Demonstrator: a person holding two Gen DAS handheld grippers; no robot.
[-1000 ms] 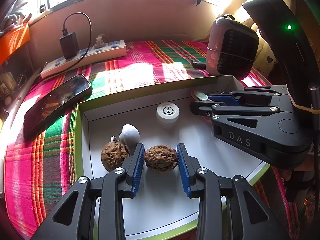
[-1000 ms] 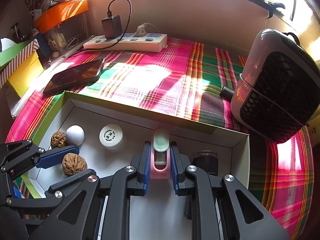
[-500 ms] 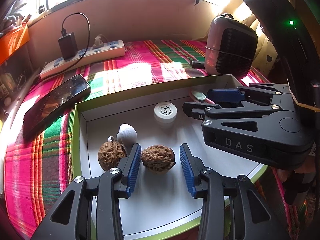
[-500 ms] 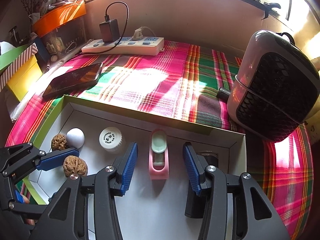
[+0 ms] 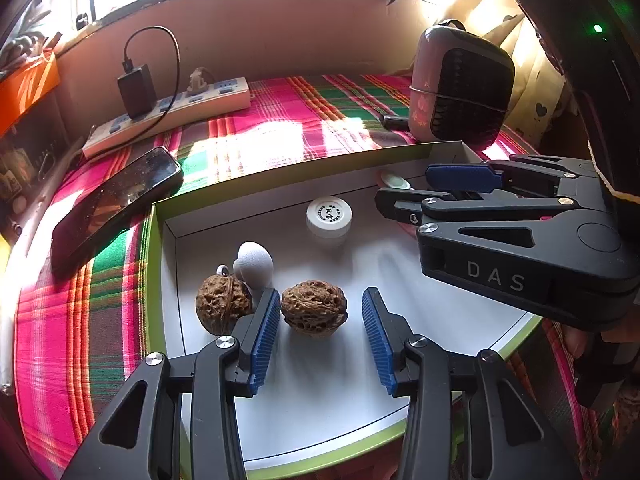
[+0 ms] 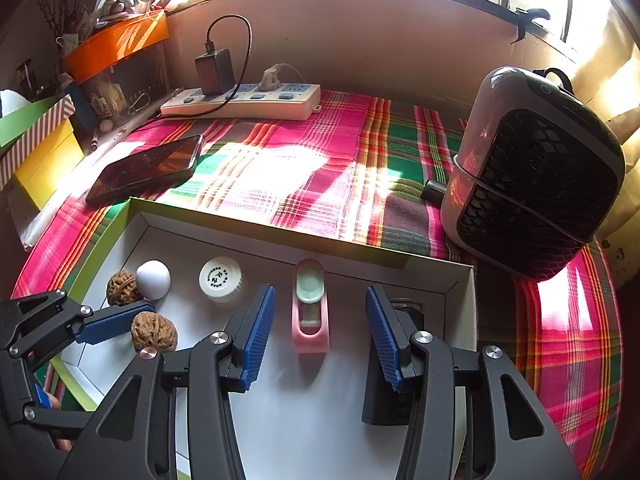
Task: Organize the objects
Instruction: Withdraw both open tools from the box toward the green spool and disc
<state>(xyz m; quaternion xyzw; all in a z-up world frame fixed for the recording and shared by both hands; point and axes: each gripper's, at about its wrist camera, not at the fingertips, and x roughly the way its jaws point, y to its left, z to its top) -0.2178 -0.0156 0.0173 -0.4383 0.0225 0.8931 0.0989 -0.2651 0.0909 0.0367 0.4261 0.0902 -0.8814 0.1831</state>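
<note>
My left tool (image 5: 320, 336) just opened off the walnut (image 5: 314, 307), right tool (image 6: 318, 334) wide around the pink case (image 6: 311, 306); both now lie in the tray (image 5: 280, 184), phone (image 5: 114, 204) remains outside

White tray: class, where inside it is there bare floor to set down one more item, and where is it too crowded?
Inside the white tray, bare floor lies near the front edge, behind the walnut and pink case, and between the white cap and that case. The left corner is crowded: second walnut beside the white egg-shaped piece. A dark object fills the right corner.

Two wrist views, angled down, sharing tray (image 5: 160, 264)
</note>
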